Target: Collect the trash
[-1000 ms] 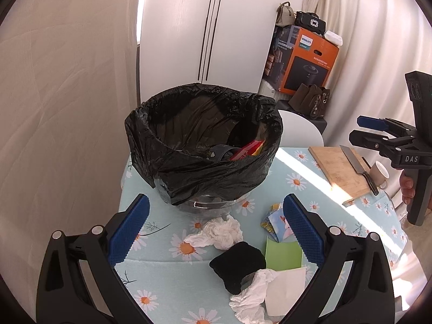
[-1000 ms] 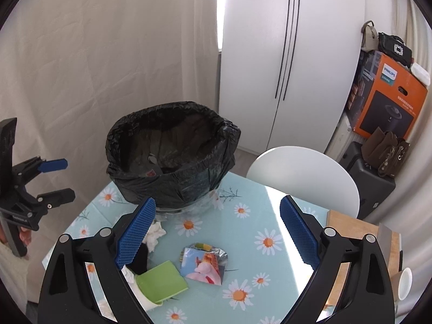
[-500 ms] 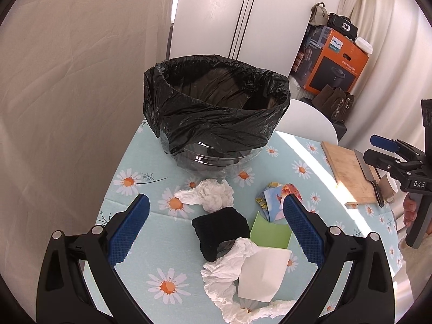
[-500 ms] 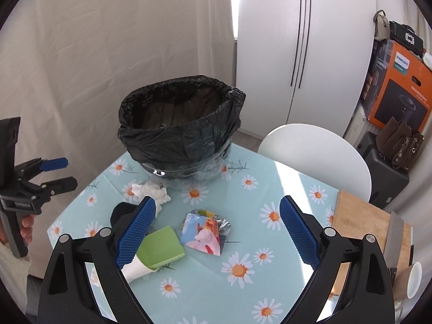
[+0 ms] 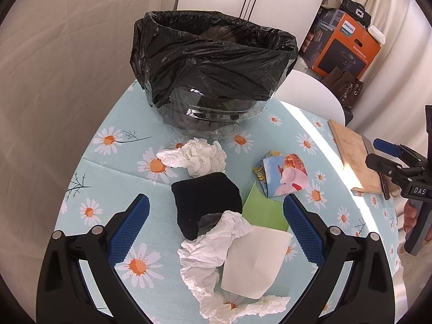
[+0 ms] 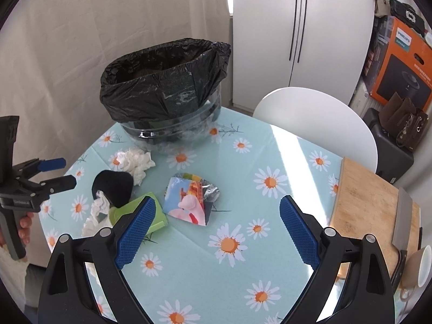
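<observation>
A bin lined with a black bag (image 5: pixel 213 62) stands at the table's far side; it also shows in the right wrist view (image 6: pixel 164 86). In front of it lie a crumpled white tissue (image 5: pixel 197 156), a black cloth (image 5: pixel 208 205), a green card (image 5: pixel 266 213), a colourful foil wrapper (image 5: pixel 282 175), and a white paper on crumpled tissue (image 5: pixel 253 264). My left gripper (image 5: pixel 214 224) is open and empty, above the black cloth and papers. My right gripper (image 6: pixel 216 226) is open and empty, hovering over the table just in front of the wrapper (image 6: pixel 189 201).
A wooden cutting board (image 6: pixel 370 205) with a cleaver (image 6: pixel 402 221) and a white cup (image 6: pixel 419 267) lie at the table's right. A white chair (image 6: pixel 316 124) stands behind the daisy-print table (image 6: pixel 243 270). An orange box (image 6: pixel 405 67) and bags sit at the back right.
Both grippers have pulled back from the bin and tilted down toward the trash on the table. The bin's inside has gone out of sight. Both stay open.
</observation>
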`<state>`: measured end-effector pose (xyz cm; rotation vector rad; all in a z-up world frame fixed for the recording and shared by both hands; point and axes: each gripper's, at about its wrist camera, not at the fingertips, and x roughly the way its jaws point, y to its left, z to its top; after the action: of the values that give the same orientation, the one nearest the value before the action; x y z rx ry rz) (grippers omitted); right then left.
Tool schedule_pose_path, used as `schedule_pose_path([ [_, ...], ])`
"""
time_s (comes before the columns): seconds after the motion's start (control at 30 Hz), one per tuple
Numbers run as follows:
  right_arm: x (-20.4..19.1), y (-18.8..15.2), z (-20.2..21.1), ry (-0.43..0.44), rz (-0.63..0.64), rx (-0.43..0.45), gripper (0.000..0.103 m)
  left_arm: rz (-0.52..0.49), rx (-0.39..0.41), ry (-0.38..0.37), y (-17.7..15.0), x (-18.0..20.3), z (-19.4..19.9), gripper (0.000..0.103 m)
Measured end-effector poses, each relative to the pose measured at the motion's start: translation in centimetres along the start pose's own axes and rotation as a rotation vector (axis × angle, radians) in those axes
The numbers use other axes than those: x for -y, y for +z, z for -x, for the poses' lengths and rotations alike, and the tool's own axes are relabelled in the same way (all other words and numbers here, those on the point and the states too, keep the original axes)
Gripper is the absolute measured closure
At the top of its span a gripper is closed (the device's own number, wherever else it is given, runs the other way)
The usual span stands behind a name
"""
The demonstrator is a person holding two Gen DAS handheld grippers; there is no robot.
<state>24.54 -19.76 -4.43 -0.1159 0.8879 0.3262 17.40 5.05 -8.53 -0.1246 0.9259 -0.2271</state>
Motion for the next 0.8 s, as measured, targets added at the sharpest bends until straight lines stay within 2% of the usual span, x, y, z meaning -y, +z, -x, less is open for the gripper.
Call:
schedule_pose_path([
  [0.33, 1.5, 0.0, -7.1, 0.059, -0.013, -0.132, 0.014, -0.006, -0.125, 0.012, 0.0, 0.9, -6.6, 0.006],
  [0.57, 1.0, -0.2, -11.8, 0.105, 0.005, -0.212, 0.014, -0.047, -0.184, 0.12, 0.4, 0.7, -9.1, 0.006],
  [0.8, 0.1, -0.7, -14.6, 0.147, 0.022, -0.262, 0.015, -0.001, -0.234, 0.177, 0.1, -1.2, -10.5, 0.006],
])
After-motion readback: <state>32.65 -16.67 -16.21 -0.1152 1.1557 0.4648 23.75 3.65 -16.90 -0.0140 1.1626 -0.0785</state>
